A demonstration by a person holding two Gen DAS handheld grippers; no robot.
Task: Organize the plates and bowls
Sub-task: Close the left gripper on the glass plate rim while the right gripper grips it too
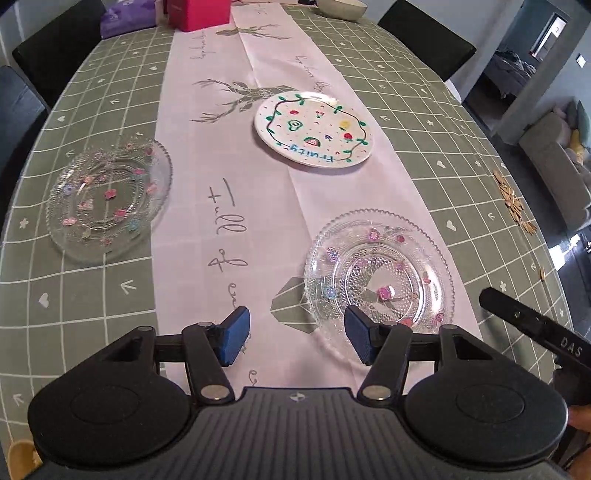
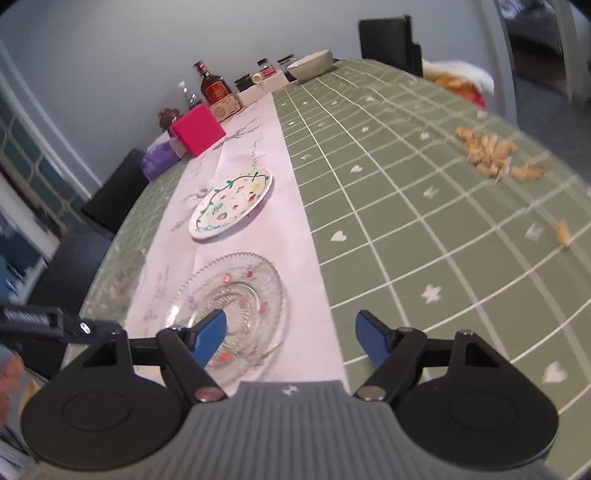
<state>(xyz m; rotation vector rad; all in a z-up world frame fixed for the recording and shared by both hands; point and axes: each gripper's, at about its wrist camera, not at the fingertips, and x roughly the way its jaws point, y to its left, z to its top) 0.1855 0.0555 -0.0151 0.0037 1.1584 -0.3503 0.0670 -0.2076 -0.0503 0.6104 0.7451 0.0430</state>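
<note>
A clear glass plate with flower dots (image 1: 380,273) lies on the pink runner, just ahead of my left gripper (image 1: 295,338), which is open and empty above the table. The same plate (image 2: 236,306) lies ahead-left of my right gripper (image 2: 290,341), also open and empty. A second glass plate (image 1: 109,199) lies on the green cloth at the left. A white "Fruity" plate (image 1: 314,129) lies farther along the runner and also shows in the right wrist view (image 2: 232,201). A pale bowl (image 1: 341,7) stands at the far end, seen too in the right wrist view (image 2: 310,65).
A pink box (image 2: 197,129), a purple pack (image 2: 159,158), bottles and jars (image 2: 214,86) crowd the far end. Nut shells (image 2: 495,155) lie on the green cloth at the right. Dark chairs (image 1: 55,48) stand around the table. The right gripper's body (image 1: 535,332) shows at the right.
</note>
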